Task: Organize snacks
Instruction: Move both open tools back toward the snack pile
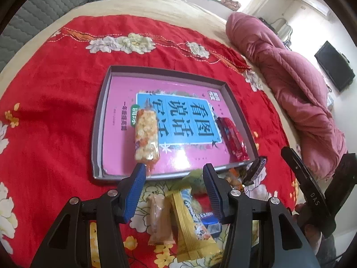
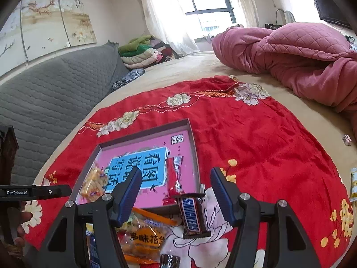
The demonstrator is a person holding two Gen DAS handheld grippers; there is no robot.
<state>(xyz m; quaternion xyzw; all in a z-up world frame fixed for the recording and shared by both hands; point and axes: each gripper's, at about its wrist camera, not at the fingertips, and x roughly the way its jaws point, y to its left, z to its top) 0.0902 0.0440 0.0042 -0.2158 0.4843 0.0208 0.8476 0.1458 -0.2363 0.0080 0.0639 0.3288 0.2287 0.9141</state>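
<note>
A grey tray [image 1: 101, 116] with a pink printed bottom lies on the red floral cloth [image 1: 51, 93]. In it are a puffed-rice bar [image 1: 146, 131] in clear wrap and a red wrapped snack [image 1: 232, 135]. My left gripper [image 1: 173, 167] hangs open over the tray's near rim, its left fingertip just in front of the rice bar's end. Loose snacks lie below it: a yellow packet [image 1: 189, 225] and a beige one [image 1: 157, 218]. My right gripper [image 2: 175, 174] is open, and a Snickers bar [image 2: 192, 214] lies tilted between its fingers, untouched, at the tray's [image 2: 194, 147] near right corner.
A peanut packet [image 2: 142, 236] and other snacks lie piled on the cloth in front of the tray. A pink quilt [image 2: 301, 55] is heaped on the bed at the back right, with a grey padded headboard [image 2: 55, 93] on the left. Small packets [image 2: 353, 183] lie at the far right.
</note>
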